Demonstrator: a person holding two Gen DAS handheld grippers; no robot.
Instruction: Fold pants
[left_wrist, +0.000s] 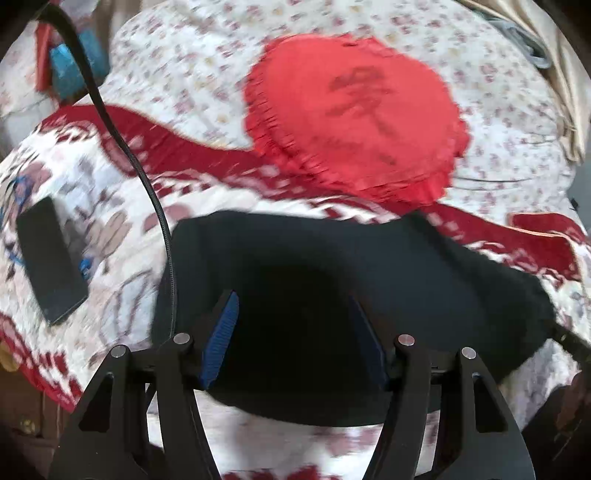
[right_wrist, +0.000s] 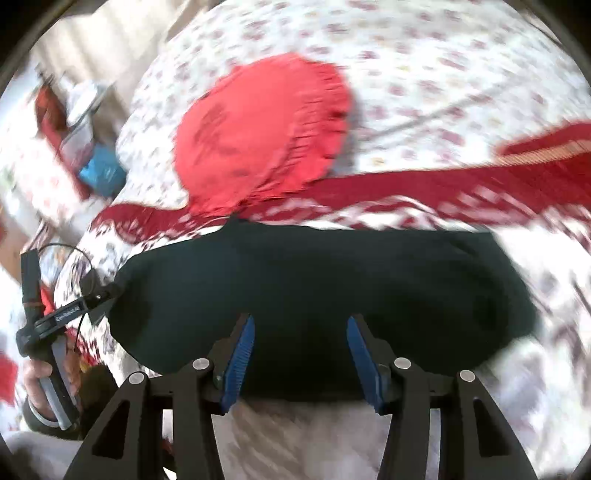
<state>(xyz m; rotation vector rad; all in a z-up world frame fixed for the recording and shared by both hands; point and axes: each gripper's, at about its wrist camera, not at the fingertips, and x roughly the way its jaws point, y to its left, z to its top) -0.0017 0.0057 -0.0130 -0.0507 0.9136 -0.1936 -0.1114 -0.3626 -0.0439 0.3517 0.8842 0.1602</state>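
The dark pants (left_wrist: 369, 266) lie as a folded, flat bundle on the red-and-white patterned blanket (left_wrist: 110, 229). My left gripper (left_wrist: 291, 299) hangs over the near edge of the bundle, its blue pads (left_wrist: 221, 332) apart and nothing pinched between them. In the right wrist view the same pants (right_wrist: 314, 269) stretch across the middle. My right gripper (right_wrist: 300, 319) stands open above their near edge, with only the fabric showing below the gap. At the far left of that view a person's hand (right_wrist: 40, 373) holds the left gripper's handle beside the pants' left end.
A round red frilled cushion (left_wrist: 351, 114) lies just behind the pants on the floral sheet (left_wrist: 177, 55). A black phone (left_wrist: 50, 262) rests on the blanket at left, and a black cable (left_wrist: 122, 140) runs past it. Blue and red items (left_wrist: 70, 70) sit far left.
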